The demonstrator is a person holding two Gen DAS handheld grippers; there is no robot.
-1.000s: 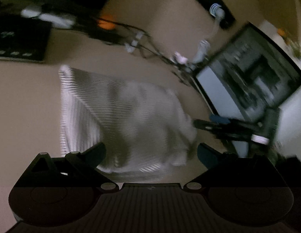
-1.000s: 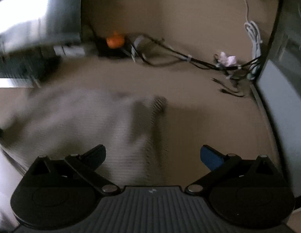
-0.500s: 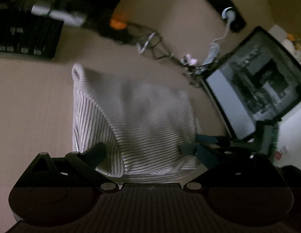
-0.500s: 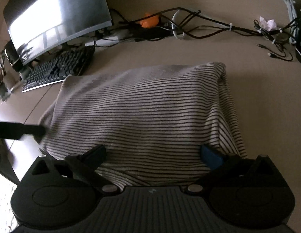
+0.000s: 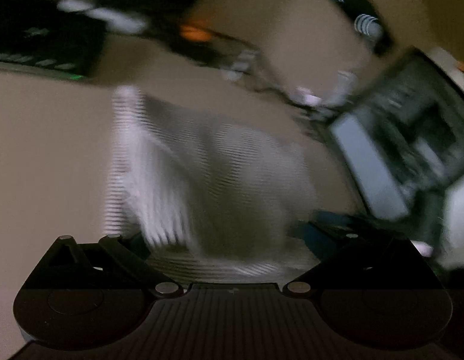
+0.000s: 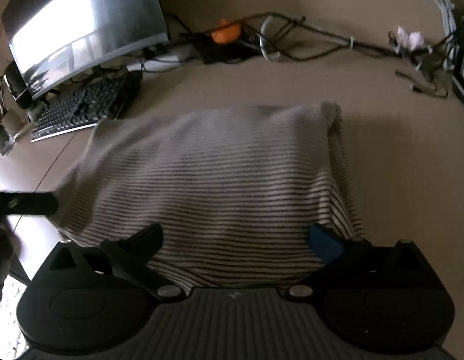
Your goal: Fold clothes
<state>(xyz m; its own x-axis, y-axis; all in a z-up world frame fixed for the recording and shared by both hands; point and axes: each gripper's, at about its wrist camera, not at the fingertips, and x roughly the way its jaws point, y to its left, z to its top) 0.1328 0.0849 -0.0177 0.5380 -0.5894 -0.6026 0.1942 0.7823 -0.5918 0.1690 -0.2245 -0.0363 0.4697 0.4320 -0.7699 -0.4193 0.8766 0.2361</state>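
Striped knit fabric, the garment (image 6: 214,177), lies on the tan desk (image 6: 397,180) as a compact rectangle directly ahead of the right gripper (image 6: 235,237), whose fingers are spread wide with the near hem between them. Its long axis runs left to right in the right wrist view, with the rounded fold on the far edge. The left gripper (image 5: 229,240), also spread, stands at the garment's left end; blur hides any contact.

Shirt (image 6: 220,180): pale grey-white with thin dark horizontal stripes. Worktop (image 6: 397,165): plain beige. Right hand-held gripper (image 6: 235,237): black body, one black finger, one blue finger (image 6: 325,243). Left hand-held gripper (image 5: 229,240): black, with a blue finger. Keyboard (image 6: 82,105): black. Cables (image 6: 307,36): black. Small object (image 6: 226,33) among the cables: orange.
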